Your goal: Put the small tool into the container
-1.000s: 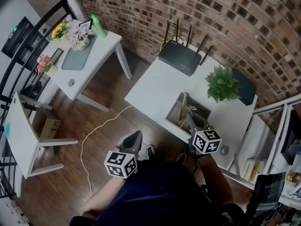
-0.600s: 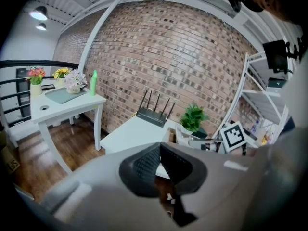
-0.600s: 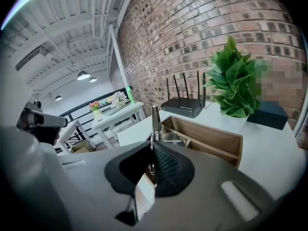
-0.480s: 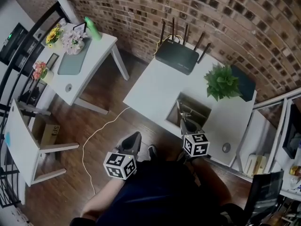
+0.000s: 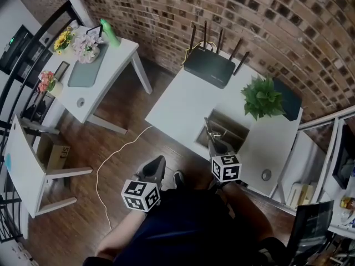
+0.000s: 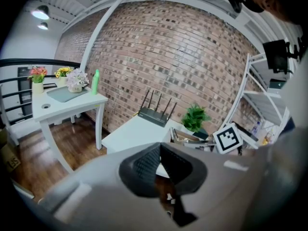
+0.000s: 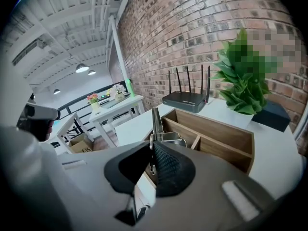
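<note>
white table (image 5: pixel 183 104) mid-frame, wooden container (image 5: pixel 230 131) at its near edge. left gripper (image 6: pixel 159 150), lower left, pressed together, empty, idle. right gripper (image 7: pixel 151 150) pinches the tool (image 7: pixel 155 121), jaws starting to part. tool upright at the container's near-left corner. likely nearly done; release and withdrawal left.

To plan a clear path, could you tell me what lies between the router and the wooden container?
Nothing: in the head view, only bare white table lies between the router and the wooden container.
</note>
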`<state>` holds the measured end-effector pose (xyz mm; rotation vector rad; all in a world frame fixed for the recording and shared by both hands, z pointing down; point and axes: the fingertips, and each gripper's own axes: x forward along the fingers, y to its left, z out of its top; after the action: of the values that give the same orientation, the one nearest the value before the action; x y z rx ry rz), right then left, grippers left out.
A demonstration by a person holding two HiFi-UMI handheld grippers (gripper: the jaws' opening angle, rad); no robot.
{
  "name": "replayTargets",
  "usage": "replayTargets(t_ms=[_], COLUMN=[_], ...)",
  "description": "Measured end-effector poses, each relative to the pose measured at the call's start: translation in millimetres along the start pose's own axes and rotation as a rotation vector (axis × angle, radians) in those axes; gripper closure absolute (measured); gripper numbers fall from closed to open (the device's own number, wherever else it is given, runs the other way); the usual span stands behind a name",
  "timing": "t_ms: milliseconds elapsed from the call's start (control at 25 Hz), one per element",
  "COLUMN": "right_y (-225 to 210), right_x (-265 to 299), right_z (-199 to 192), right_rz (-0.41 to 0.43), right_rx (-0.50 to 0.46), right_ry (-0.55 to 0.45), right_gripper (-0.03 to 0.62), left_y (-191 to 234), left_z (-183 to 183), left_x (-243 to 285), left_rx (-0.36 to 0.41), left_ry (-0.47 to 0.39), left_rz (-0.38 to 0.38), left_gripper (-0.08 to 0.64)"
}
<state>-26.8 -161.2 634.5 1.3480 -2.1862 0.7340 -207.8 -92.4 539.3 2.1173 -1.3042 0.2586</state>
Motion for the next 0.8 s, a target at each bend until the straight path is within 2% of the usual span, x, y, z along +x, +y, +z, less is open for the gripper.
replayTargets(t_ms=[280,320,400,800], right_y=[5.7,7.1,9.8,8.1], right_x=[6.9,6.9,5.2,-34.3], right_z=[-2.8,-2.6,-0.8,16.9], right_rz=[0.029,0.045,0.072,0.126], right_rx=[-0.013,-0.008,-0.001,0.004], right_ry=[0.016,0.015,0.009,-0.087], right_gripper=[0.567,0.550,0.477,0.468], left_y=[-1.1,-1.7,-4.2,-42.1], left_z=[-1.4,-1.5,-1.3,-3.9], left_x=[-2.5,-2.5,-1.9,19.6], left_rx=[-0.009,-0.009,-0.009,0.004], left_ry=[-0.007,-0.008,-0.009,-0.010], left_rz=[0.019,0.020,0.020,-0.041], left_gripper=[0.555,0.555,0.555,0.555])
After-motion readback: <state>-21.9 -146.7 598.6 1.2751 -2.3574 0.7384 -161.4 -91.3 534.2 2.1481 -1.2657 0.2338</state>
